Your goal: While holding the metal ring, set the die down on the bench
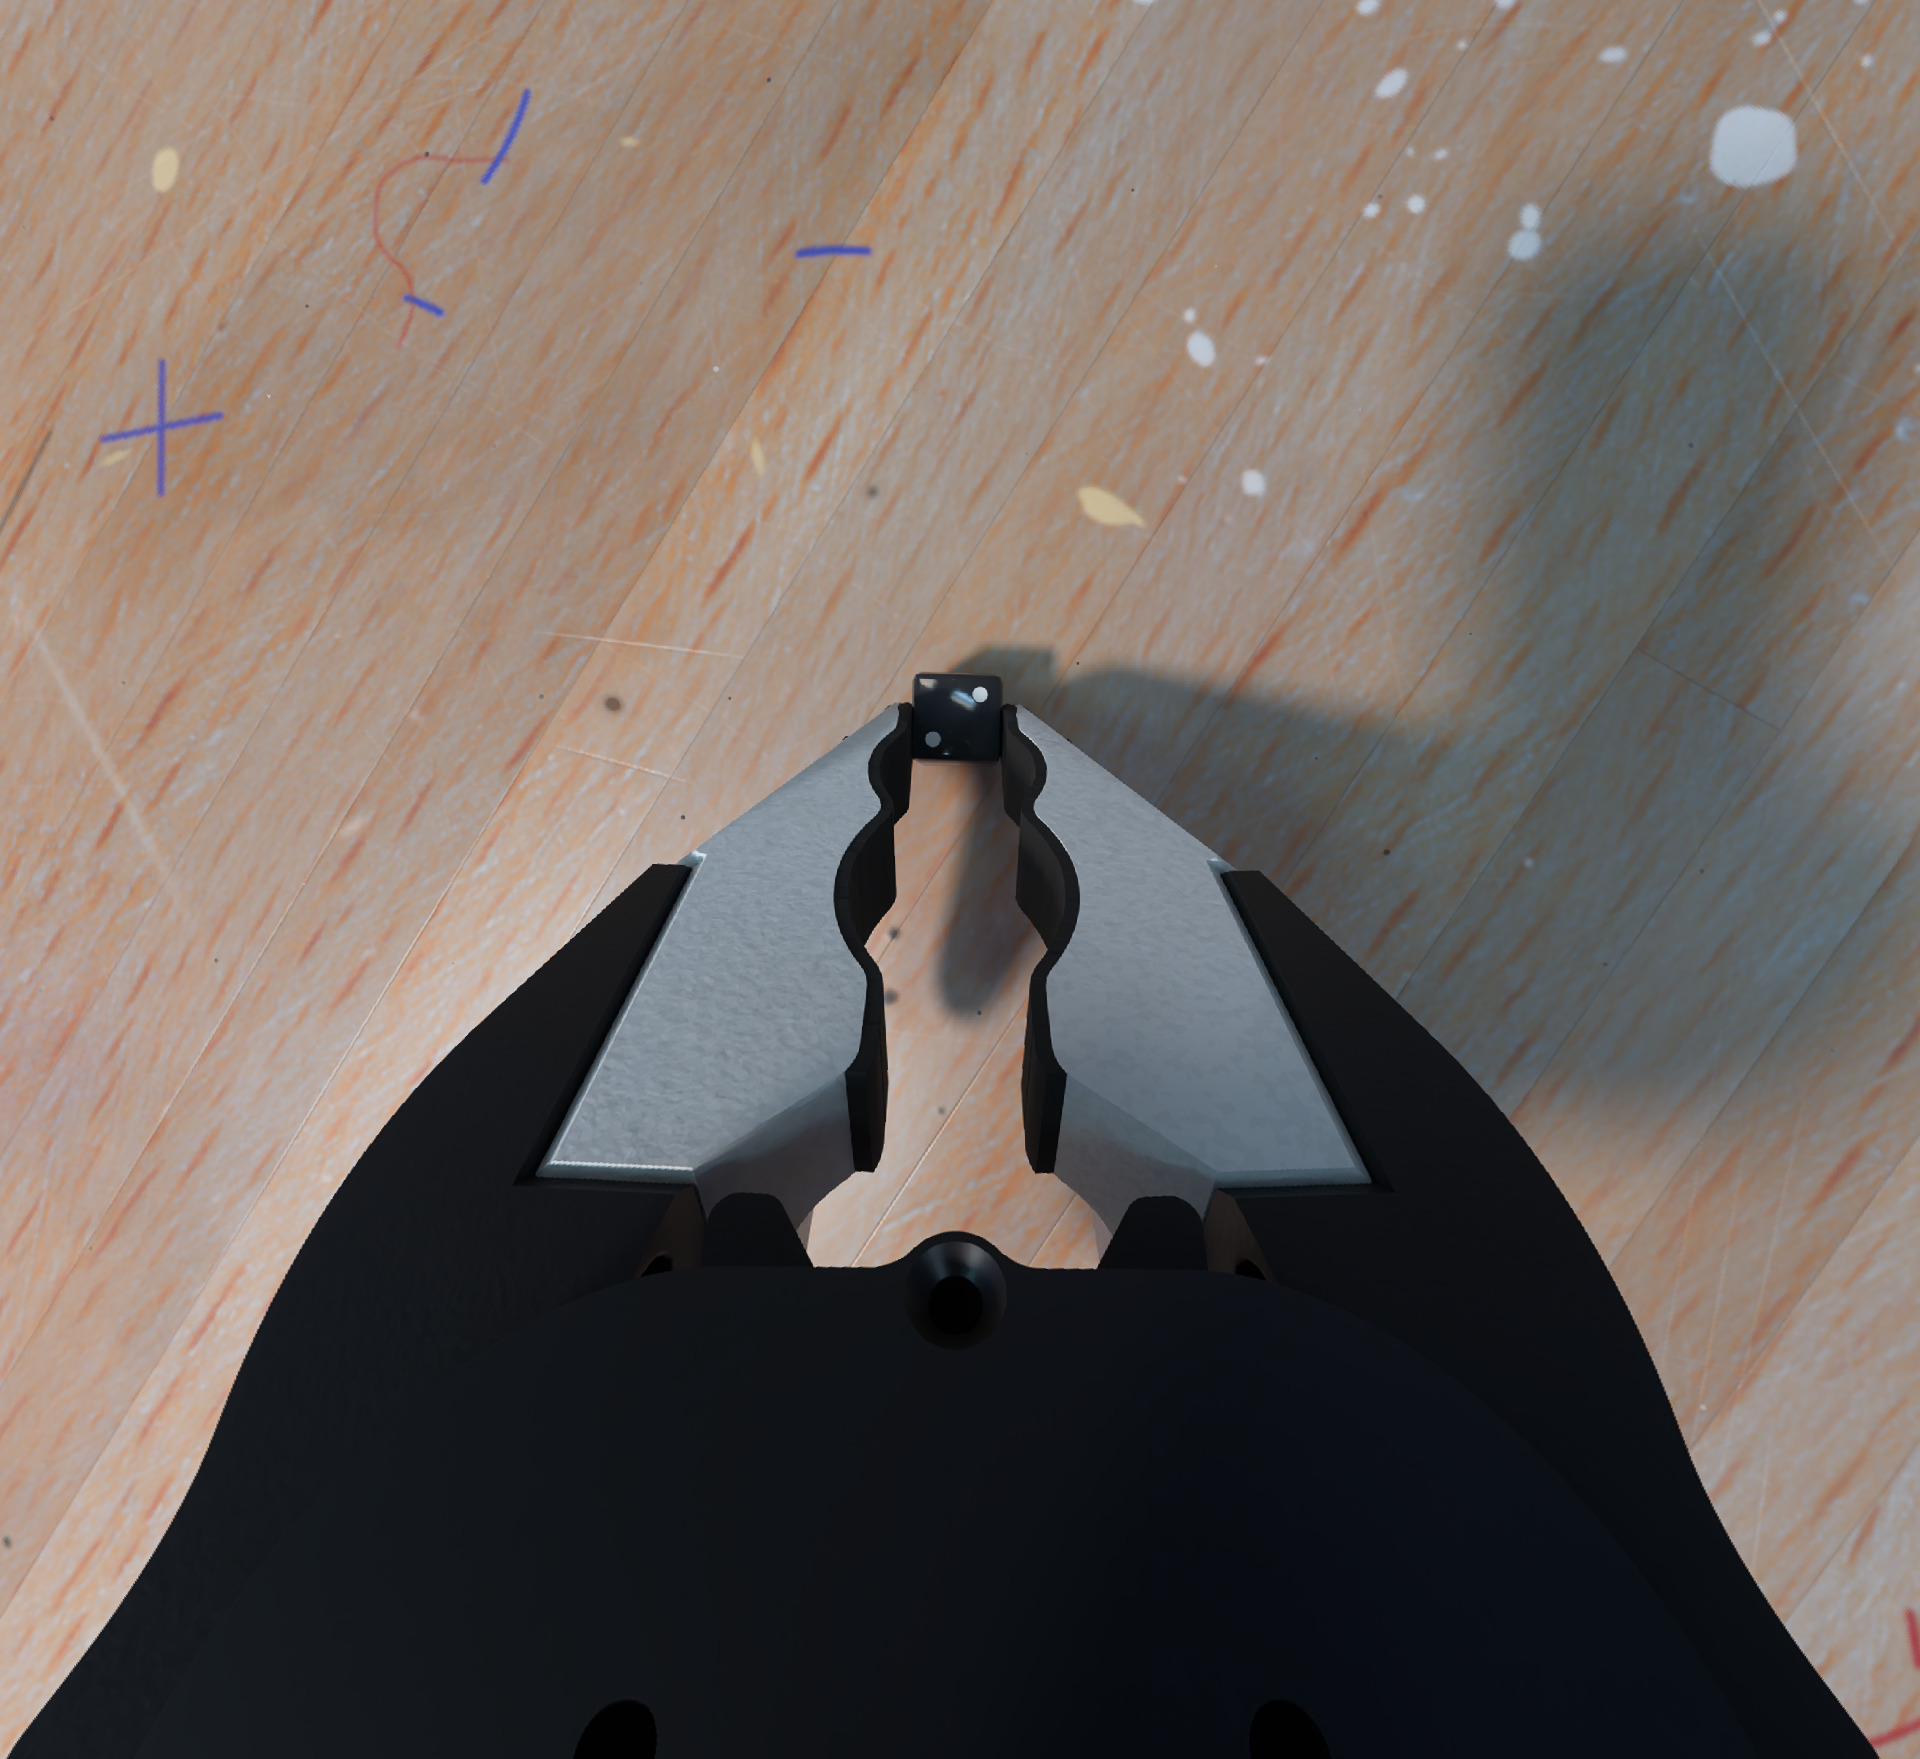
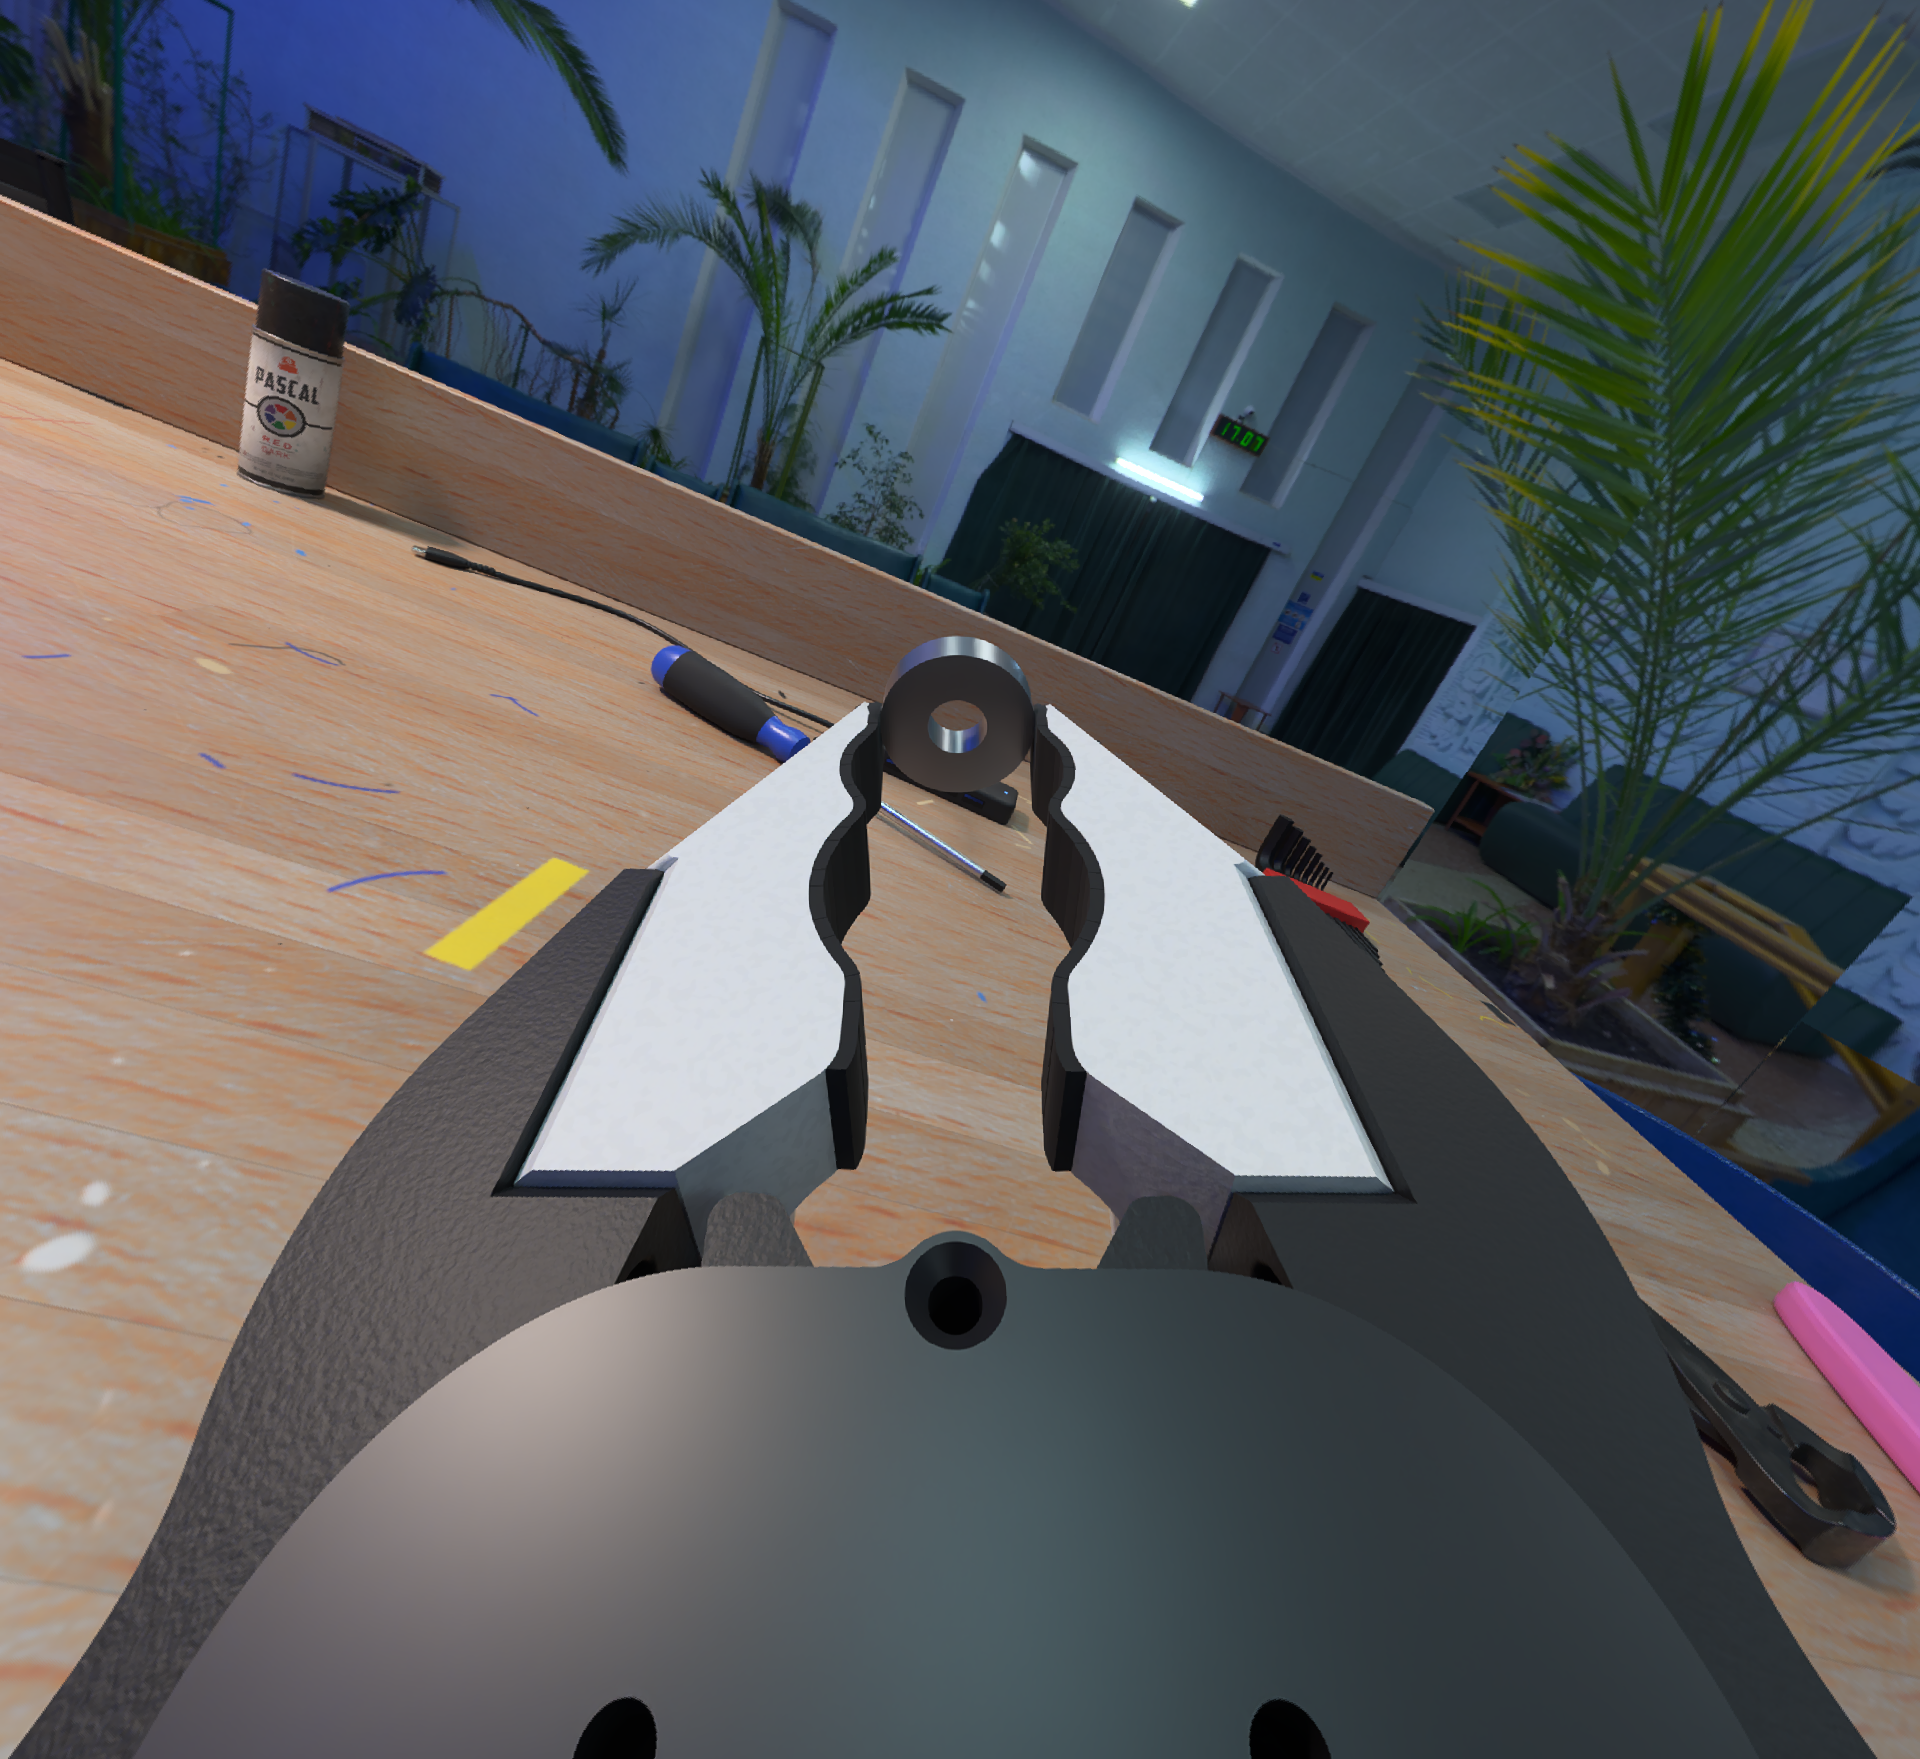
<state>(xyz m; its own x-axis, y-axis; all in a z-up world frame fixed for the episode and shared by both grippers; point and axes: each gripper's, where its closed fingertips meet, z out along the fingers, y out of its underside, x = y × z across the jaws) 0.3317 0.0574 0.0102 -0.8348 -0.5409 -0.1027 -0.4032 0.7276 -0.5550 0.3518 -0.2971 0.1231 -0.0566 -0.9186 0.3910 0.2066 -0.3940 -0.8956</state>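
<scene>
In the left wrist view my left gripper (image 1: 956, 722) points down at the wooden bench (image 1: 520, 566). It is shut on a small black die (image 1: 956, 717) with white pips, held between the fingertips just above or at the bench surface; its shadow falls close beside it. In the right wrist view my right gripper (image 2: 956, 733) is shut on a thick grey metal ring (image 2: 958, 722), held at the fingertips above the bench (image 2: 260, 878), with the hole facing the camera.
A spray can (image 2: 291, 390) stands by the bench's raised back wall (image 2: 623, 504). A blue-and-black screwdriver (image 2: 727, 701), a black cable (image 2: 540, 587), a hex key set (image 2: 1309, 868), yellow tape (image 2: 509, 909), a black wrench (image 2: 1797, 1481) and a pink object (image 2: 1849, 1366) lie on the bench.
</scene>
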